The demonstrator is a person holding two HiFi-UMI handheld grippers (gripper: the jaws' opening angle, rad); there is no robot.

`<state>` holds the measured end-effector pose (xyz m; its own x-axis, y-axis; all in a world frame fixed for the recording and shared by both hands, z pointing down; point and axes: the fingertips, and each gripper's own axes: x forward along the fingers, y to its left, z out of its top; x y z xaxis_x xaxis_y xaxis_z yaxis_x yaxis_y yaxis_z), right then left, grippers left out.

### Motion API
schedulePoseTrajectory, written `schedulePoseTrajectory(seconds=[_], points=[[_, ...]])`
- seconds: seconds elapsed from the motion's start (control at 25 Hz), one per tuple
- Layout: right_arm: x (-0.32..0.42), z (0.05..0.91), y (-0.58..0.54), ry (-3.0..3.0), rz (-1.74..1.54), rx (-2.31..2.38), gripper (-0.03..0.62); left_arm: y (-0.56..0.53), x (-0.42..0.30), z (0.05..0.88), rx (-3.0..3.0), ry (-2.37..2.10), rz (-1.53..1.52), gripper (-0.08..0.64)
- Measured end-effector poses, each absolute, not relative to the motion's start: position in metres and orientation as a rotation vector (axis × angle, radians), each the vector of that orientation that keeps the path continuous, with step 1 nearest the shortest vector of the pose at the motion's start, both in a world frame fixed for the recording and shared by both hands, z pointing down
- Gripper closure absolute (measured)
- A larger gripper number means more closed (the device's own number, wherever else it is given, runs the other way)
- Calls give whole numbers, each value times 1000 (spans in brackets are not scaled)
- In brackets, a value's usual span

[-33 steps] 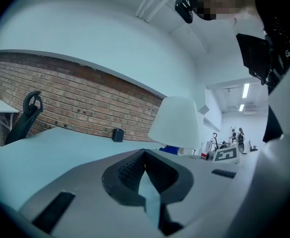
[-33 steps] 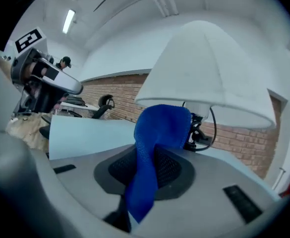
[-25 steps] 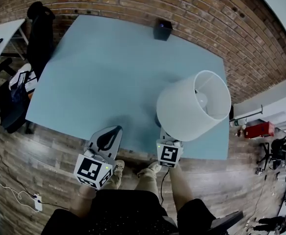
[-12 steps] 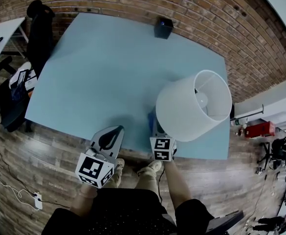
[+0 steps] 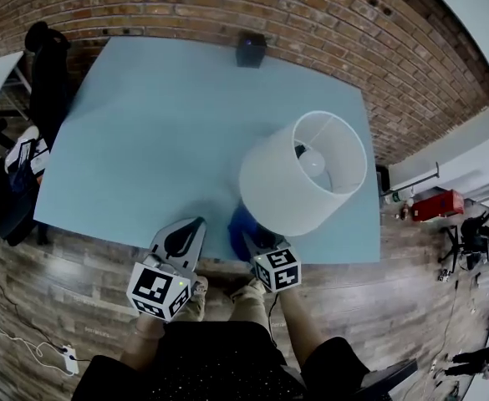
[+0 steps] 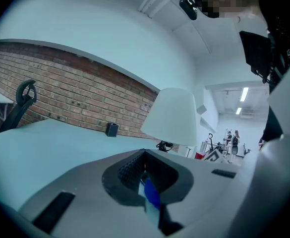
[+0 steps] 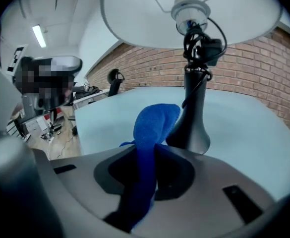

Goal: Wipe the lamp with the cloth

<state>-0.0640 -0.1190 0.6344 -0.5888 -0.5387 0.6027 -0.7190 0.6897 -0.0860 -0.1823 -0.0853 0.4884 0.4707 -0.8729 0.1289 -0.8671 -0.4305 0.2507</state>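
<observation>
The right tongs (image 7: 147,150) pinch the blue cloth (image 7: 153,125), its free end just ahead beside the lamp (image 7: 194,115) stem, while the left tongs (image 6: 145,180) hang closed above the bench (image 6: 45,143).

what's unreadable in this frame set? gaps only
- Lamp base: hidden under the shade in the head view.
- Cloth touching the base or just in front of it: they overlap in the right gripper view, and the shade covers them in the head view.
- Black box at the table's far edge: too small to identify.
- Blue sliver between the left gripper's closed jaws: too small to name.
</observation>
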Motion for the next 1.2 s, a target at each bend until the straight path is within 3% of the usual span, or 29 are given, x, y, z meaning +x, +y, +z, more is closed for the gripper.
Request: schedulePoseTrajectory(seconds=[0.24, 0.48, 0.84, 1.2], points=[[-14, 590, -89, -2507, 333, 1121, 512, -91, -165, 480, 2470, -1466, -17, 551], [41, 548, -125, -2477, 140, 1491, 512, -94, -156, 476, 2471, -1473, -4, 551], [16, 537, -182, -2531, 30, 1484, 512, -100, -156, 469, 2455, -1523, 20, 551], [8, 602, -186, -2398, 150, 1368, 512, -102, -155, 483, 2406, -1574, 36, 551]])
